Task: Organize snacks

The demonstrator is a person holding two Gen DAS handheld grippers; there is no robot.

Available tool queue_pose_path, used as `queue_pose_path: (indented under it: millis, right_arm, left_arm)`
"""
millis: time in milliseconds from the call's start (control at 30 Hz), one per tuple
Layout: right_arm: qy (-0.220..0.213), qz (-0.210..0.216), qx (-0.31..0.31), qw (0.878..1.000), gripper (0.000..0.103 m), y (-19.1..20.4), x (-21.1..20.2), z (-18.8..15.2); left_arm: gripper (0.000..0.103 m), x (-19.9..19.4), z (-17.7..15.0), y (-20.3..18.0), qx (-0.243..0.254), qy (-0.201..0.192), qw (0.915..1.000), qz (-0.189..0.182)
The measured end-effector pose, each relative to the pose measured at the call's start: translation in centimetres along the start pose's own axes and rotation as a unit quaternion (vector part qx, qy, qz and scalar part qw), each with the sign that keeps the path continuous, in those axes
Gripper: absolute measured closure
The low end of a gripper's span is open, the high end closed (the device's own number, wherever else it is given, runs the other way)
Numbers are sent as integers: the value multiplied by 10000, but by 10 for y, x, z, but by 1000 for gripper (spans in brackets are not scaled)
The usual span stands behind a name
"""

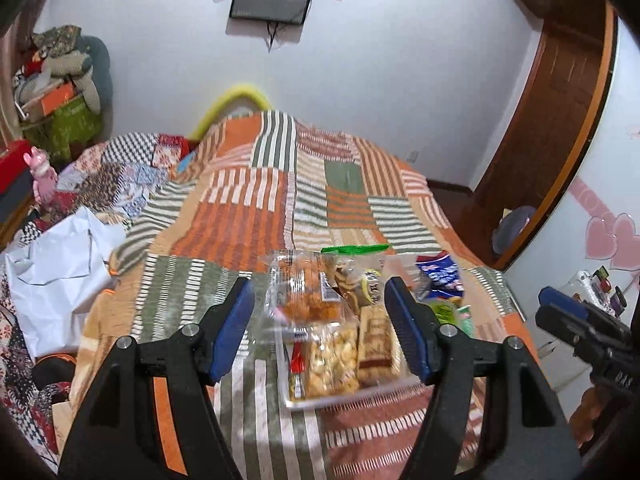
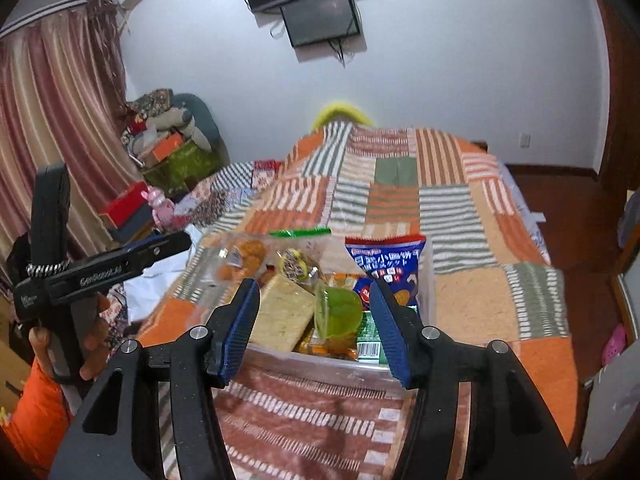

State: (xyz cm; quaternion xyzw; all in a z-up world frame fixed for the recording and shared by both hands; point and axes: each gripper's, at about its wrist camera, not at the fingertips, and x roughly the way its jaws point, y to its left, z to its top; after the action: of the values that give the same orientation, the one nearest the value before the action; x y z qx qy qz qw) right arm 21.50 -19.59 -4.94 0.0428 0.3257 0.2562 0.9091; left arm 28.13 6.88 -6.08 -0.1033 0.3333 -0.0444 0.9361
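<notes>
your left hand-held gripper (image 1: 320,330) and right hand-held gripper (image 2: 314,326) part-open, empty; ahead of both, clear bin (image 2: 320,364) already packed with snacks (image 2: 282,312); little visibly left.

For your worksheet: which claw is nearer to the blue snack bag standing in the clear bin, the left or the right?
Right. The right claw hangs open just before the blue snack bag, which rises behind its right finger; the left claw is open over the bin's far-left side.
</notes>
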Motion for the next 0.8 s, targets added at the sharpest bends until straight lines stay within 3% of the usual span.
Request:
queue_pose_path:
  millis: [167, 300, 533, 667, 800]
  right_arm:
    - [-275, -14, -64, 9996, 49, 13, -29, 0]
    - [-516, -48, -125, 9986, 49, 22, -50, -2]
    - [-1063, -242, -330, 9935, 29, 39, -79, -14]
    - [-1329, -340, -466, 9894, 17, 48, -88, -21]
    - [-1594, -555, -692, 9832, 11, 57, -94, -28]
  left_arm:
    - [34, -50, -9, -14, 272, -446, 9986, 107]
    - [22, -92, -22, -26, 431, -967, 9943, 162]
    - [7, -135, -42, -45, 631, -1552, 9853, 346]
    - [5, -143, -50, -53, 717, -1706, 9822, 317]
    - [1, -149, -56, -57, 685, -1882, 9792, 317]
